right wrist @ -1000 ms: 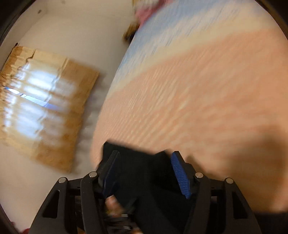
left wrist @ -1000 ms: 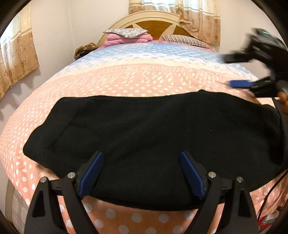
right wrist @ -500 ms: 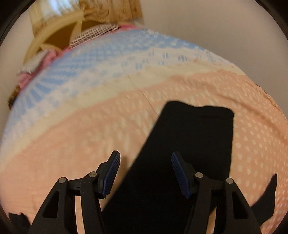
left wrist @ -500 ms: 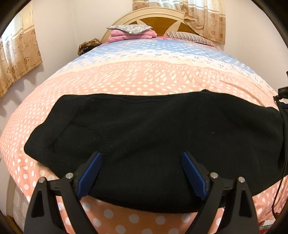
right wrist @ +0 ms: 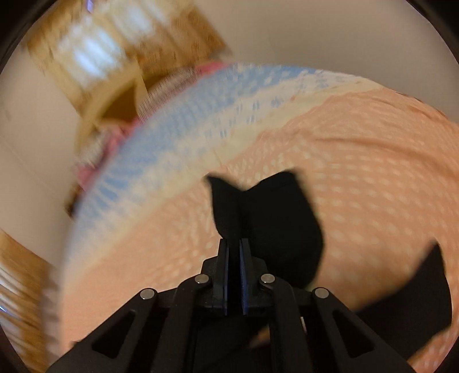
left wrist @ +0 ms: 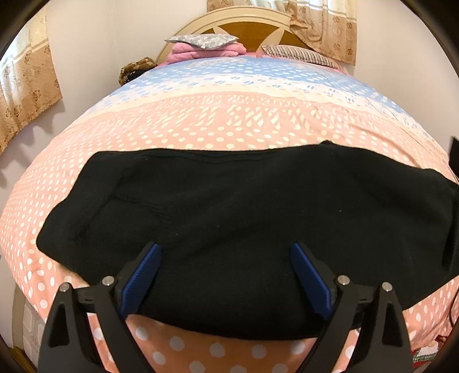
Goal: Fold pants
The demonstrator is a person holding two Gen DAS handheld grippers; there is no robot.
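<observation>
The black pants [left wrist: 243,218] lie folded lengthwise across the pink dotted bedspread [left wrist: 229,126], running left to right. My left gripper [left wrist: 223,272] is open and hovers over their near edge, holding nothing. In the blurred right wrist view my right gripper [right wrist: 234,244] is shut on the pants' leg end [right wrist: 272,218], which is pinched between the fingers and lifted off the bedspread [right wrist: 373,172]. Another piece of black cloth [right wrist: 424,287] shows at the lower right.
At the head of the bed are a wooden headboard [left wrist: 252,25], a pink folded blanket with a grey pillow [left wrist: 203,46] and a striped pillow [left wrist: 298,54]. Curtains [left wrist: 25,94] hang on the left wall. The bed's near edge drops off at the bottom left.
My right gripper has closed on the leg end of the pants and is swinging with it. My left gripper has stayed open over the near edge.
</observation>
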